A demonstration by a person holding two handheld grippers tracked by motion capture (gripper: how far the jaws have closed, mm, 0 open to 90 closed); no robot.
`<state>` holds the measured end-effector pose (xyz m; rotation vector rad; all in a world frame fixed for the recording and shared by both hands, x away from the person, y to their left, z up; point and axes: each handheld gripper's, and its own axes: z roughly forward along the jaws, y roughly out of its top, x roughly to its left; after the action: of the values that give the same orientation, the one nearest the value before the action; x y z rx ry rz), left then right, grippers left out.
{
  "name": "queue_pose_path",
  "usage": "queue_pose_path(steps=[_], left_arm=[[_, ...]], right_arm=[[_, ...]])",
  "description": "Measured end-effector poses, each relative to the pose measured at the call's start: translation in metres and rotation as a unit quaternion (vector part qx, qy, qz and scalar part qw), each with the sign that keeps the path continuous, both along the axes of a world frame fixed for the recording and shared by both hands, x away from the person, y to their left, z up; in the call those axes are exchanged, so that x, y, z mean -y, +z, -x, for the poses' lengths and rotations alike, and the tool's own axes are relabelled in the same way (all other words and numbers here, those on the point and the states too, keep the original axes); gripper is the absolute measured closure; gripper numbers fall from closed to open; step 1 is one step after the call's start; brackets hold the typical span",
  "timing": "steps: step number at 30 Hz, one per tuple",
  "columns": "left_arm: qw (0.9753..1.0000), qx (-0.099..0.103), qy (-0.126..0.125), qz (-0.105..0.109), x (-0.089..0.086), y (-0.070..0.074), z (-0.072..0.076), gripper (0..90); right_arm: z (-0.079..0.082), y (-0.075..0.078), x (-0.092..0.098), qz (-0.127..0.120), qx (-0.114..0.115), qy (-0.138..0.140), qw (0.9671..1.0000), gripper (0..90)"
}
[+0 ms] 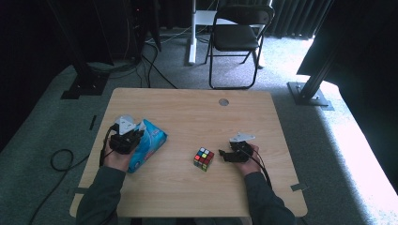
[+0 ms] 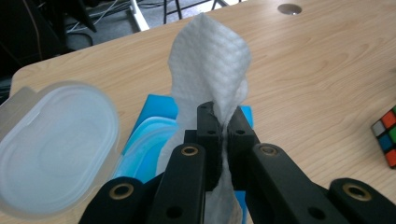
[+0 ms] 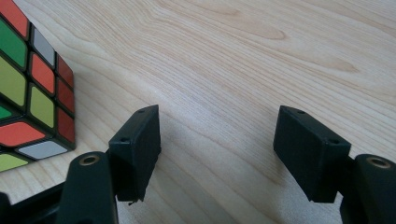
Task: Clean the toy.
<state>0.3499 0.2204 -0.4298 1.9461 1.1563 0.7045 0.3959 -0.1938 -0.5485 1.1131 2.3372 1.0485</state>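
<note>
White wipe (image 2: 211, 60) stands pinched between the pressed-together jaws of the left gripper (image 2: 224, 126), rising from the blue pack (image 1: 149, 143) at the table's (image 1: 187, 112) left, its clear lid (image 2: 51, 144) flipped open. A quick pull could tear the wipe, lift the light pack off the wood, or drag a second sheet out. Near the middle sits the cube (image 1: 204, 158); just right of it the right gripper (image 3: 217, 144) rests low, jaws spread and empty.
</note>
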Motion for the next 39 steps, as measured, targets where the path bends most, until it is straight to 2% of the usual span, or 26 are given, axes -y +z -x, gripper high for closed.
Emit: queue_pose_path(steps=[8, 17, 25, 29, 34, 39], left_arm=[[0.9999, 0.000, -0.013, -0.001, 0.007, 0.005, -0.001, 87.3], [0.9989, 0.010, -0.044, 0.016, 0.019, 0.016, 0.000, 87.2], [0.9982, 0.009, -0.057, 0.020, 0.026, 0.017, 0.001, 87.2], [0.9968, 0.018, -0.072, 0.029, 0.031, 0.023, 0.002, 87.2], [0.9957, 0.025, -0.085, 0.026, 0.040, 0.029, 0.002, 87.2], [0.9945, 0.025, -0.099, 0.026, 0.049, 0.029, 0.001, 87.1]], right_arm=[[0.000, 0.000, 0.000, 0.000, 0.000, 0.000, 1.0000, 31.6], [0.000, 0.000, 0.000, -0.001, 0.000, -0.001, 1.0000, 31.6], [0.000, 0.000, 0.000, 0.000, 0.000, 0.000, 1.0000, 31.6], [0.000, 0.000, 0.000, 0.000, 0.000, 0.000, 1.0000, 31.6], [0.000, 0.000, 0.000, 0.000, 0.000, -0.001, 1.0000, 31.6], [0.000, 0.000, 0.000, 0.000, 0.000, 0.000, 1.0000, 31.6]])
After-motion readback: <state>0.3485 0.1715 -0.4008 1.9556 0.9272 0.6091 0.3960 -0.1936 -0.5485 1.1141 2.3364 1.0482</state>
